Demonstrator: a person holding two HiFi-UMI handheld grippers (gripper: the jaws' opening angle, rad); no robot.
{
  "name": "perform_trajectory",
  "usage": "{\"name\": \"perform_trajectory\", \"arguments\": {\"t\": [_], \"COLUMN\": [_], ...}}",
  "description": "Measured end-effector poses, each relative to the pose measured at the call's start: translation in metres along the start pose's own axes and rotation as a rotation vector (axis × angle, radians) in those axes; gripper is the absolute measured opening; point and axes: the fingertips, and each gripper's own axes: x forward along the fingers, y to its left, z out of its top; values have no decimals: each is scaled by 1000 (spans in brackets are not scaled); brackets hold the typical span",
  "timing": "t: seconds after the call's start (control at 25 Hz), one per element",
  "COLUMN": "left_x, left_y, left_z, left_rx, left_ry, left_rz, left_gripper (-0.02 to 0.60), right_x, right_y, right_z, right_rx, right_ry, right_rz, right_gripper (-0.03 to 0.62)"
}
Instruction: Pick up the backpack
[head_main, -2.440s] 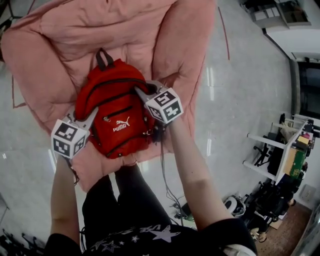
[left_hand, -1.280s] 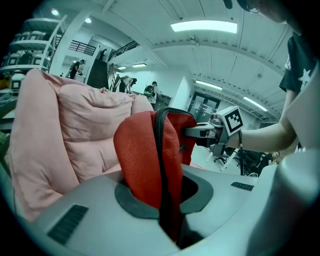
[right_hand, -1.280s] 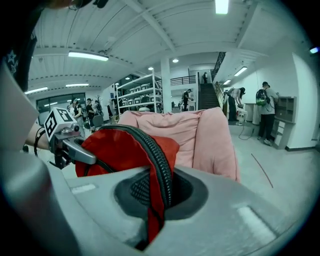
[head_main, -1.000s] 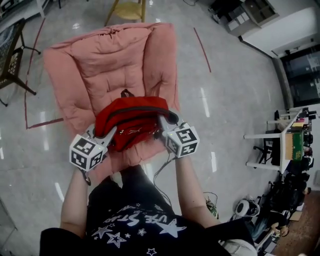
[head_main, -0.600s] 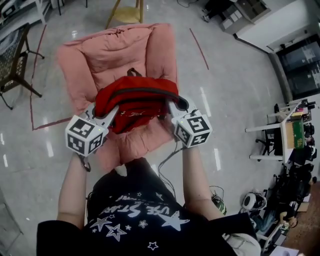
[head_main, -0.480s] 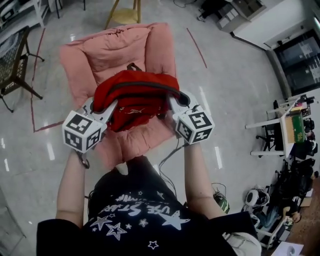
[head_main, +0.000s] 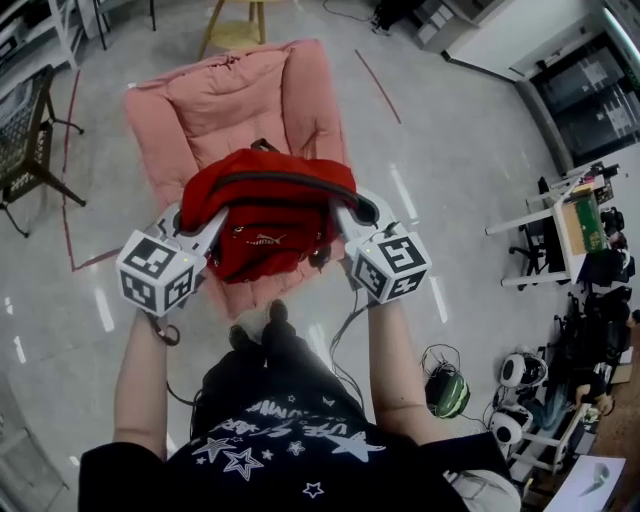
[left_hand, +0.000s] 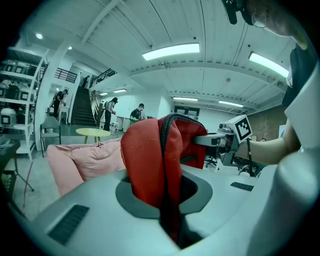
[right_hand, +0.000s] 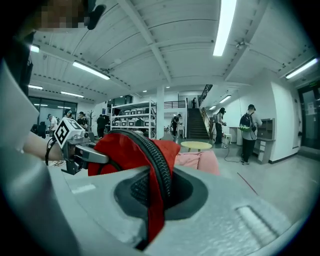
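A red backpack (head_main: 268, 215) with black zips hangs in the air between my two grippers, above the front of a pink armchair (head_main: 240, 95). My left gripper (head_main: 205, 222) is shut on the bag's left edge; red fabric and a zip (left_hand: 162, 165) fill its jaws in the left gripper view. On the bag's right edge my right gripper (head_main: 345, 215) is shut, with the black zip and red cloth (right_hand: 155, 180) pinched between its jaws in the right gripper view. Each gripper shows in the other's view, left gripper (right_hand: 80, 150) and right gripper (left_hand: 220, 141).
The pink armchair (left_hand: 85, 160) stands on a glossy grey floor marked with red tape (head_main: 70, 215). A dark side table (head_main: 25, 140) is at the left, a yellow table (right_hand: 196, 145) behind the chair. Desks and gear (head_main: 570, 250) crowd the right. Several people stand far off.
Both grippers have risen with the backpack, which now hangs clear above the chair seat. The chair looks smaller and farther below, and the person's feet now show.
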Motion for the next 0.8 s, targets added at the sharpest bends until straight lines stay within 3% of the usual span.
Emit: {"name": "perform_trajectory", "arguments": {"t": [0.52,0.8], "left_x": [-26,-44], "left_y": [-88,-170], "left_z": [0,-3], "left_rx": [24,37], "left_ry": [-45,-71], "left_rz": [-15,15], "left_gripper": [40,35], "right_x": [-95,-178], "right_y": [14,20], "right_z": [-5,-6], "right_rx": [32,-8], "right_ry": [-55,-88], "right_rz": [-14,6], "right_gripper": [12,12]}}
